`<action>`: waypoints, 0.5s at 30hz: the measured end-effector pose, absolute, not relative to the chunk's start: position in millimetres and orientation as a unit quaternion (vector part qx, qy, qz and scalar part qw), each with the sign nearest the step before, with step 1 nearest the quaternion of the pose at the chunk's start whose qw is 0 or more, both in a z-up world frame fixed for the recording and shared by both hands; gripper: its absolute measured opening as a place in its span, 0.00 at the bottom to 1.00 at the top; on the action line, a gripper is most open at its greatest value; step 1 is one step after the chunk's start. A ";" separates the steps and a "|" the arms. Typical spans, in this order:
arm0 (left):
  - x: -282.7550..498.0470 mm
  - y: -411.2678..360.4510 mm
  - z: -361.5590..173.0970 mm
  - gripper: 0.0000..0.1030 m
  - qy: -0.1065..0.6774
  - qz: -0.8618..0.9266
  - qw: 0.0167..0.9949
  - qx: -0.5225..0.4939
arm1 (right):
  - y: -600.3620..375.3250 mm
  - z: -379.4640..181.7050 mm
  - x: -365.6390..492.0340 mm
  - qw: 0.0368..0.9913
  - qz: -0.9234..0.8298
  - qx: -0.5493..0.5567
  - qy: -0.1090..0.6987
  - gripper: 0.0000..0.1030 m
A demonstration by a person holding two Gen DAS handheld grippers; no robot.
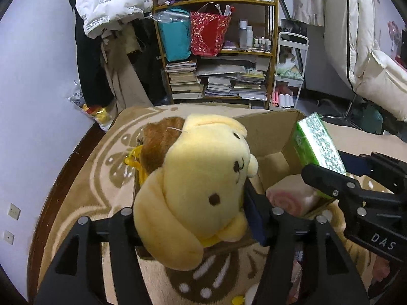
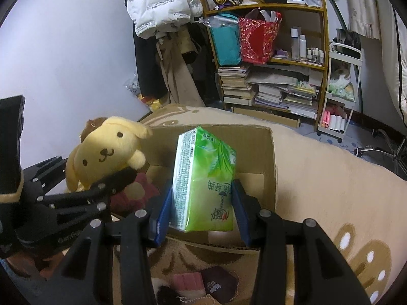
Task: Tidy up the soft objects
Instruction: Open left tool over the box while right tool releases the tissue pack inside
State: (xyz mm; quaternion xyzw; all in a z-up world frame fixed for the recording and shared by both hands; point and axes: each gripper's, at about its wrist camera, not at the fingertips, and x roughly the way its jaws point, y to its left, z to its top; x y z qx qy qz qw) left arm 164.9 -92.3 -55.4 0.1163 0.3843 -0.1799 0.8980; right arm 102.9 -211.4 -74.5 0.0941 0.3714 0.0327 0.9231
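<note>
Left wrist view: left claw [image 1: 193,213] clamped on a yellow plush dog with floppy ears [image 1: 195,178], centre frame, above the open brown cardboard box [image 1: 269,129]. Rolled pink-and-white towel [image 1: 292,195] inside the box, right of centre.

Right wrist view: right claw [image 2: 202,211] closed on a green plastic-wrapped tissue pack [image 2: 203,180], centre frame, over the same box. Wooden bookshelf [image 2: 267,7] upper right.

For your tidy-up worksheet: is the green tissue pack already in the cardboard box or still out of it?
Out. The green tissue pack is clamped in the right tongs, held above the open cardboard box, not resting inside.
</note>
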 end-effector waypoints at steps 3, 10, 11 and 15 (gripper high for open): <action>161.5 -86.8 -53.3 0.63 0.379 -0.169 0.903 0.109 | -212.5 -74.3 101.1 0.925 0.030 0.087 0.369 0.49; 161.2 -74.2 -46.8 0.66 0.367 -0.159 0.911 0.099 | -216.0 -74.0 98.3 0.924 0.029 0.099 0.367 0.49; 160.7 -74.3 -45.0 0.70 0.363 -0.157 0.913 0.102 | -215.5 -73.6 98.0 0.924 0.029 0.098 0.367 0.49; 157.6 -74.4 -38.7 0.80 0.344 -0.157 0.919 0.111 | -214.1 -72.9 96.5 0.925 0.030 0.096 0.366 0.50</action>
